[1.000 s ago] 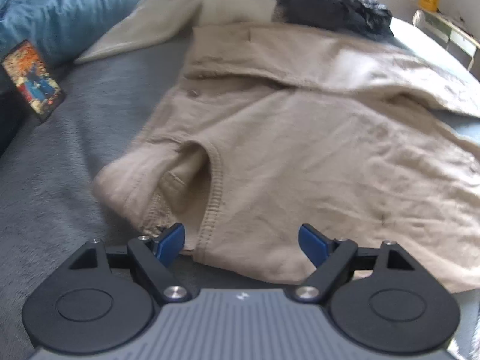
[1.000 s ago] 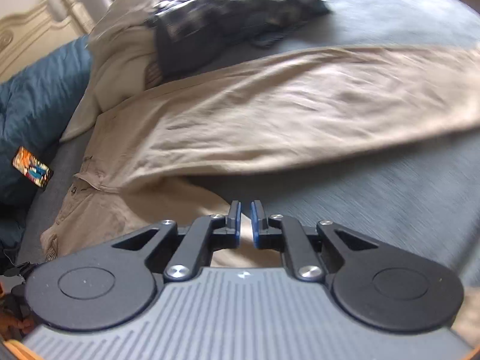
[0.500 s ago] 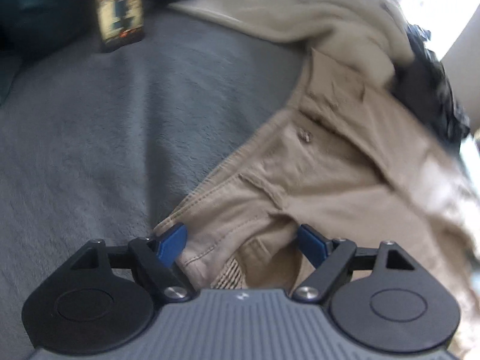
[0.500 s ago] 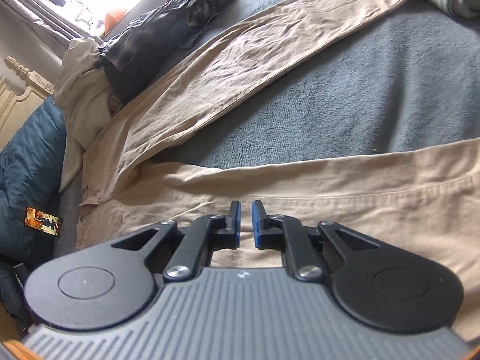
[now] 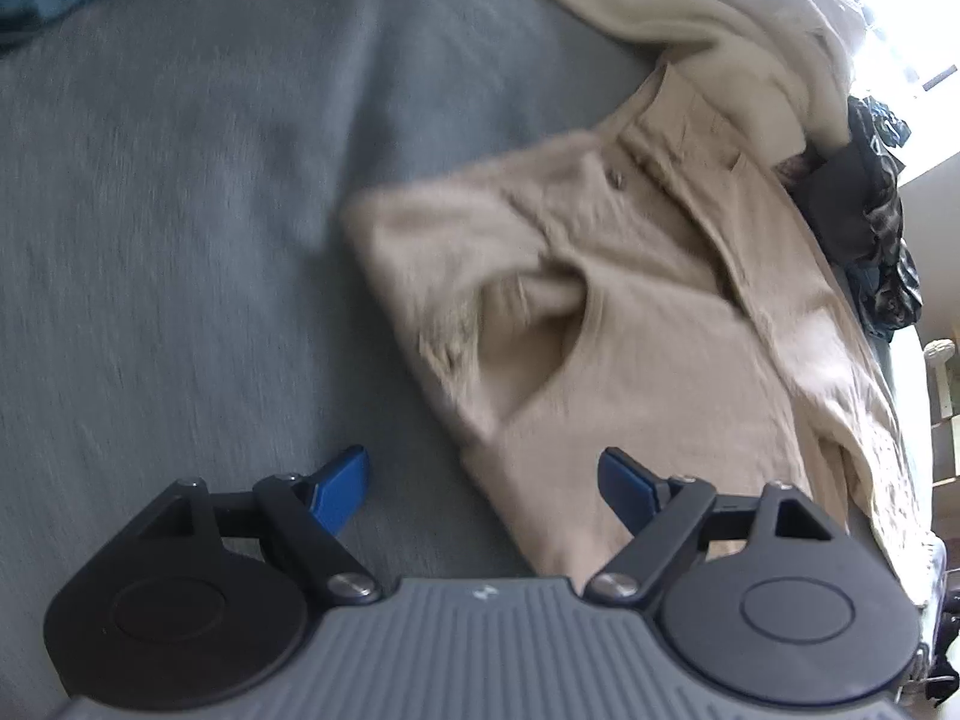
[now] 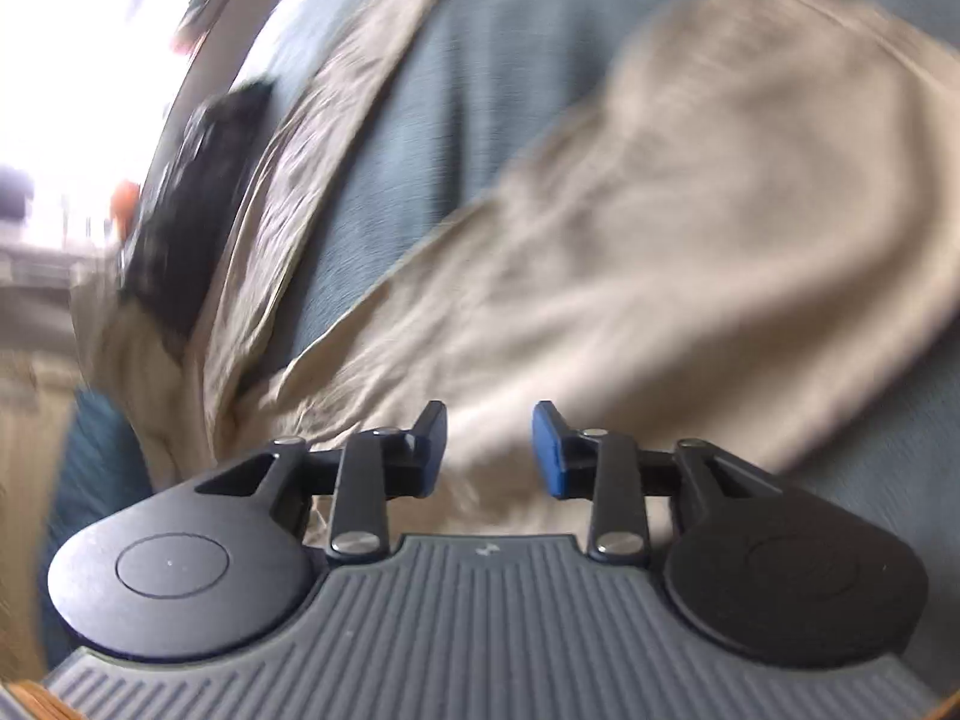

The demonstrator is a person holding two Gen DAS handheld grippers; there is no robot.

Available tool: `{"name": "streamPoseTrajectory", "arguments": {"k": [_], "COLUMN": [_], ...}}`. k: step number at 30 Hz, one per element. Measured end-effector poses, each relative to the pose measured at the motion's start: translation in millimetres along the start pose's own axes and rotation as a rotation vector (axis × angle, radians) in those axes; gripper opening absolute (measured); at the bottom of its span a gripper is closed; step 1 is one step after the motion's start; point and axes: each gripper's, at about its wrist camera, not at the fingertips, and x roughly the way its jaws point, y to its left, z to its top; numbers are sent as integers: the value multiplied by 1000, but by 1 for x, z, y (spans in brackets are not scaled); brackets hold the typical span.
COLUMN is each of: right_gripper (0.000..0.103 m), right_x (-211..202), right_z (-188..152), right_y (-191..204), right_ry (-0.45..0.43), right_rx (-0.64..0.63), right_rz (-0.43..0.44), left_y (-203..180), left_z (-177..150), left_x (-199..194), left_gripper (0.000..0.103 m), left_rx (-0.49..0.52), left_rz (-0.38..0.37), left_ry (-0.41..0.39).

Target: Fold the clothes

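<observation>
Both wrist views look closely down on the trousers (image 5: 630, 324).

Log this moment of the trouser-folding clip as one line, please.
stage: reaching for grip | left tool: open, over waist edge of beige trousers | right tool: jaws just opening, empty, above trouser leg | surface: grey blanket

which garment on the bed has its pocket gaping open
The beige trousers: their side pocket gapes near the waistband. The cream garment and dark garment beyond are just bunched heaps.

My right gripper (image 6: 489, 450) has swung down along the trousers (image 6: 690, 252), its jaws just opening, nothing pinched. My left gripper (image 5: 483, 489) rolled toward the waistband corner.
</observation>
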Motion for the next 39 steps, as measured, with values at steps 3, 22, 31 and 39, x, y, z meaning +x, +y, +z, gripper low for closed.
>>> {"name": "streamPoseTrajectory", "arguments": {"k": [3, 22, 31, 39], "right_gripper": [43, 46, 44, 26], "right_x": [-20, -19, 0, 29], "right_z": [0, -54, -77, -93], "right_y": [-34, -109, -99, -77], "right_ry": [-53, -164, -90, -11], "right_rx": [121, 533, 558, 504], "right_rz": [9, 130, 226, 261], "left_y": [-3, -8, -4, -3], "left_z": [-7, -26, -26, -26], "left_x": [1, 9, 13, 15], "left_gripper": [84, 75, 71, 66], "left_rx": [3, -51, -71, -78], "left_rz": [-11, -13, -22, -21], "left_ry": [-8, -64, -76, -84]}}
